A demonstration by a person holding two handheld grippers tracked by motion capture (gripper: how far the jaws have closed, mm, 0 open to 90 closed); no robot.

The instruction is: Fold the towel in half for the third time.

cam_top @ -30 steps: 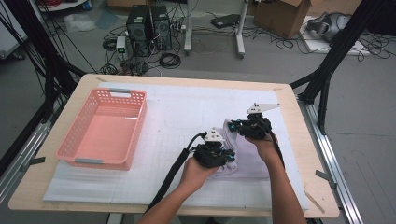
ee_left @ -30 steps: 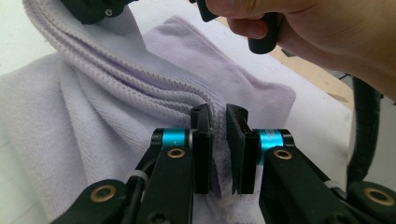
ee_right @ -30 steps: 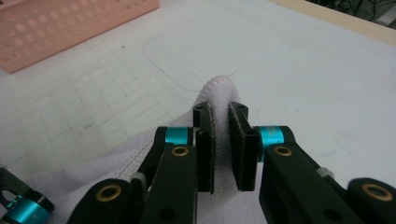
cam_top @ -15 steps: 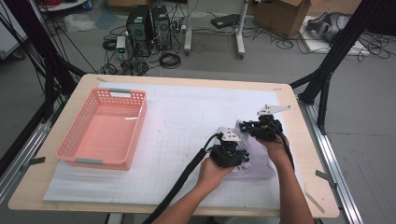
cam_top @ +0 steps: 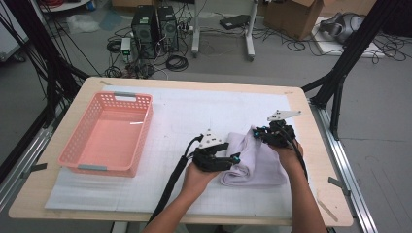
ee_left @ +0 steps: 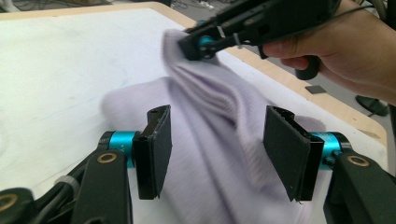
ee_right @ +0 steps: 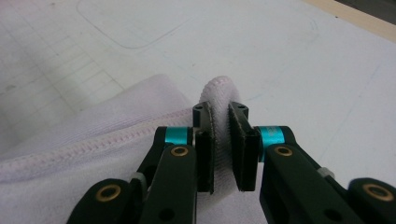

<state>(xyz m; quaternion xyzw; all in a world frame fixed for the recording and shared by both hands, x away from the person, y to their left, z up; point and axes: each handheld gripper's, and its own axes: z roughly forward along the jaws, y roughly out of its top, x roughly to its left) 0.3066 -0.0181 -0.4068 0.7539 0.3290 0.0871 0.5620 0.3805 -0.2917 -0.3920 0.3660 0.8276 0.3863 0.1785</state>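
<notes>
Lab — floor cables (cam_top: 182, 62), computer towers (cam_top: 156, 26)

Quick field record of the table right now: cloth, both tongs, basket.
cloth: pale lilac towel, folded, on the white mat
right tongs: shut on a towel edge, holding it raised
left tongs: jaws have just been opening; towel between them, pads not pressing
basket: pink basket, at the table's left, apart from the towel
table: wooden table

Bright, even light; slight blur
</notes>
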